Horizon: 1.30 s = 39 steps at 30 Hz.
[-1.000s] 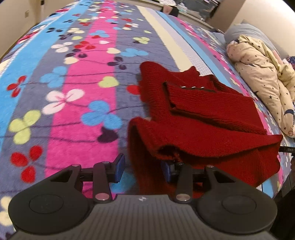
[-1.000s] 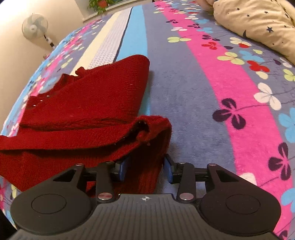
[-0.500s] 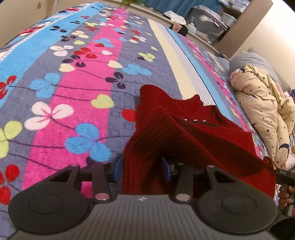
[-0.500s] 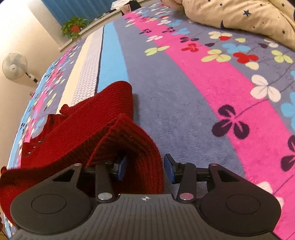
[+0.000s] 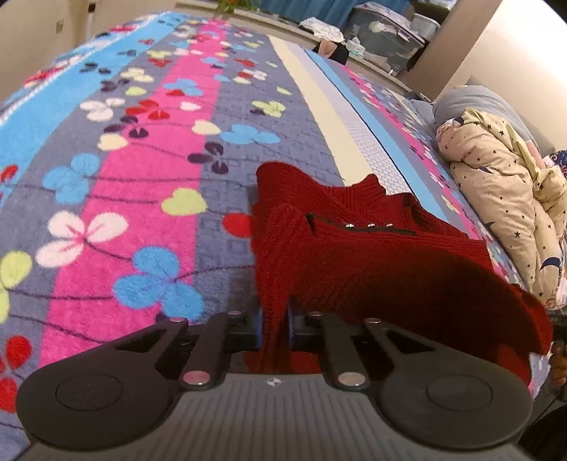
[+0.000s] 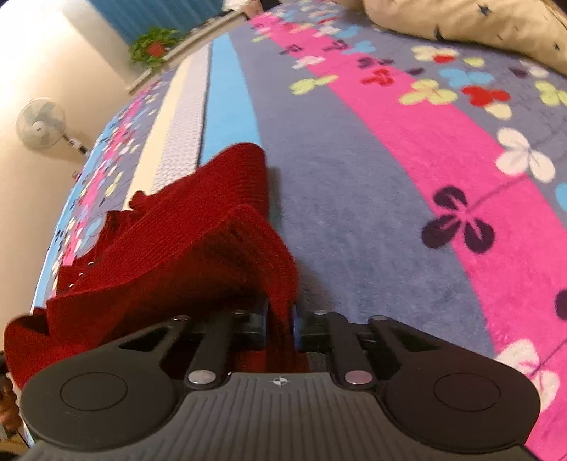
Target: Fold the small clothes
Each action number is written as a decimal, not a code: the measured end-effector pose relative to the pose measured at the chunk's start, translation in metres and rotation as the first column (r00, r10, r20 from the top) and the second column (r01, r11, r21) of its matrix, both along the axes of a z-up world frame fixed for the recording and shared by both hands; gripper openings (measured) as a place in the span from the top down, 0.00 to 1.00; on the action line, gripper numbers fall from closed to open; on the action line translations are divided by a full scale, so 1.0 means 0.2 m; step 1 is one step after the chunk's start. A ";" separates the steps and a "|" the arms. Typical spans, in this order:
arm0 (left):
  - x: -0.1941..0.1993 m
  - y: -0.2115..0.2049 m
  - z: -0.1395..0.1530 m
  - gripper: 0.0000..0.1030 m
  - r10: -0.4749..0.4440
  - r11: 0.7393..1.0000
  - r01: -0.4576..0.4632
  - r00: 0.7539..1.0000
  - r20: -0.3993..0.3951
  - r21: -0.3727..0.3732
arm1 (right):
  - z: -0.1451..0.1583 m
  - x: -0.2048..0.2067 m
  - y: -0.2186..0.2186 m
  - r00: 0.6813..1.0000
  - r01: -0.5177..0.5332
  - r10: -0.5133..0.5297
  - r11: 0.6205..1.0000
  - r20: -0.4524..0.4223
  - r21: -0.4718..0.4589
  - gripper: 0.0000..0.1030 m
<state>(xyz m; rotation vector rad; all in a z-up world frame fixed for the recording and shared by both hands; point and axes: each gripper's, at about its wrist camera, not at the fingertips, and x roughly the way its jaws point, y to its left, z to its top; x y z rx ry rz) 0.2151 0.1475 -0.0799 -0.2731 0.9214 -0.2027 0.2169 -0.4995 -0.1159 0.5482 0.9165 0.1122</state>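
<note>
Left wrist view: the left claw point(image 5: 274, 324) is pinched tight on the near hem of the red knit sweater point(image 5: 354, 255), where a second ago its jaws stood wide apart with the cloth only between them. The hem now rises off the bed point(image 5: 141, 212) in a ridge, while the collar end with its small metal snaps point(image 5: 368, 225) still lies flat farther off. A star-print quilt point(image 5: 503, 198) is bundled at the right, and storage boxes point(image 5: 382, 32) sit beyond the foot of the bed.

Right wrist view: the right claw point(image 6: 280, 324) has likewise clamped down on the sweater's point(image 6: 184, 255) other near corner; half a second ago it was still open around the knit. The garment tents up between here and the far edge, which rests on the floral blanket point(image 6: 372, 198). A standing fan point(image 6: 40, 124) and a potted plant point(image 6: 154, 44) show at the left wall.

With both corners gripped and raised, the hem looks ready to be carried forward over the collar for the next fold.

No readable brand or writing appears; each claw body carries only a small emblem, too small to make out
</note>
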 end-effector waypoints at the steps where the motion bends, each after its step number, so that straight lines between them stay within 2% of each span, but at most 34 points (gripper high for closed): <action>1: -0.01 0.00 0.02 0.88 0.000 1.000 0.000 1.000 0.016 0.006 | 0.02 -0.01 -0.01 1.000 0.010 -0.010 1.000 0.021 0.005 0.89; 3: -0.04 0.01 0.08 0.88 0.007 1.000 -0.008 0.998 0.068 0.017 | 0.08 -0.04 -0.05 0.994 0.056 -0.060 0.997 0.086 0.053 0.89; 6: -0.11 0.03 0.19 0.89 0.016 1.000 -0.015 0.981 0.191 -0.007 | 0.19 -0.12 -0.10 0.968 0.103 -0.131 0.985 0.212 0.140 0.90; 10: -0.10 0.04 0.24 0.89 0.075 0.996 -0.083 0.957 0.280 0.019 | 0.31 -0.18 -0.09 0.910 0.124 -0.168 0.983 0.379 0.137 0.90; 12: -0.08 0.05 0.24 0.89 0.107 0.992 -0.121 0.947 0.303 0.027 | 0.32 -0.16 -0.10 0.893 0.156 -0.196 0.979 0.405 0.130 0.90; 13: -0.07 0.04 0.23 0.89 0.107 0.991 -0.125 0.947 0.304 0.042 | 0.32 -0.14 -0.08 0.892 0.170 -0.193 0.981 0.409 0.093 0.90; 14: -0.04 0.02 0.20 0.89 0.096 0.989 -0.124 0.956 0.279 0.085 | 0.32 -0.12 -0.06 0.897 0.176 -0.180 0.983 0.403 0.045 0.90; 15: 0.00 -0.01 0.15 0.89 0.082 0.984 -0.114 0.972 0.219 0.137 | 0.30 -0.08 -0.03 0.915 0.176 -0.164 0.984 0.368 0.001 0.90; 16: 0.04 -0.02 0.09 0.89 0.071 0.981 -0.095 0.987 0.144 0.168 | 0.26 -0.03 -0.02 0.943 0.172 -0.156 0.985 0.294 -0.030 0.90; 18: 0.10 -0.03 -0.01 0.89 0.074 0.977 -0.080 0.996 0.040 0.196 | 0.13 0.07 0.00 0.978 0.176 -0.167 0.983 0.123 -0.058 0.90; 19: 0.11 -0.02 -0.02 0.89 0.077 0.977 -0.084 0.996 0.040 0.194 | 0.07 0.10 0.00 0.982 0.185 -0.181 0.980 0.054 -0.068 0.90; 20: 0.11 -0.02 0.00 0.89 0.077 0.979 -0.089 0.995 0.070 0.182 | 0.06 0.12 0.00 0.981 0.191 -0.189 0.979 0.044 -0.068 0.90; 21: 0.11 -0.02 0.02 0.89 0.076 0.981 -0.093 0.991 0.106 0.171 | 0.08 0.13 0.01 0.980 0.192 -0.187 0.978 0.069 -0.077 0.90; 24: 0.10 0.00 0.09 0.89 0.086 0.983 -0.117 0.973 0.214 0.138 | 0.20 0.11 0.10 0.961 0.170 -0.130 0.974 0.244 -0.151 0.90; 26: 0.09 -0.01 0.13 0.89 0.106 0.981 -0.147 0.954 0.281 0.126 | 0.27 0.10 0.12 0.927 0.196 -0.131 0.968 0.352 -0.156 0.90; 28: 0.10 -0.03 0.14 0.89 0.132 0.973 -0.186 0.935 0.330 0.139 | 0.32 0.07 0.14 0.876 0.245 -0.153 0.958 0.457 -0.148 0.90; 30: 0.12 -0.04 0.14 0.89 0.154 0.965 -0.219 0.921 0.358 0.147 | 0.36 0.08 0.16 0.839 0.271 -0.142 0.946 0.525 -0.176 0.90; 31: 0.12 -0.05 0.14 0.89 0.162 0.962 -0.229 0.917 0.365 0.148 | 0.36 0.10 0.17 0.835 0.279 -0.135 0.939 0.533 -0.200 0.90; 33: 0.15 -0.06 0.11 0.88 0.165 0.957 -0.238 0.916 0.365 0.166 | 0.31 0.18 0.17 0.856 0.277 -0.139 0.937 0.499 -0.215 0.90; 35: 0.20 -0.09 0.04 0.88 0.154 0.953 -0.228 0.931 0.330 0.199 | 0.24 0.29 0.17 0.894 0.264 -0.146 0.936 0.423 -0.234 0.90; 37: 0.25 -0.10 -0.07 0.82 0.137 0.949 -0.200 0.957 0.254 0.242 | 0.08 0.43 0.16 0.958 0.216 -0.148 0.936 0.245 -0.278 0.89; 38: 0.27 -0.10 -0.13 0.76 0.128 0.946 -0.181 0.971 0.201 0.271 | 0.01 0.48 0.16 0.972 0.215 -0.174 0.931 0.161 -0.294 0.88; 39: 0.27 -0.10 -0.16 0.72 0.133 0.940 -0.181 0.975 0.180 0.289 | -0.06 0.51 0.15 0.975 0.218 -0.196 0.937 0.103 -0.273 0.87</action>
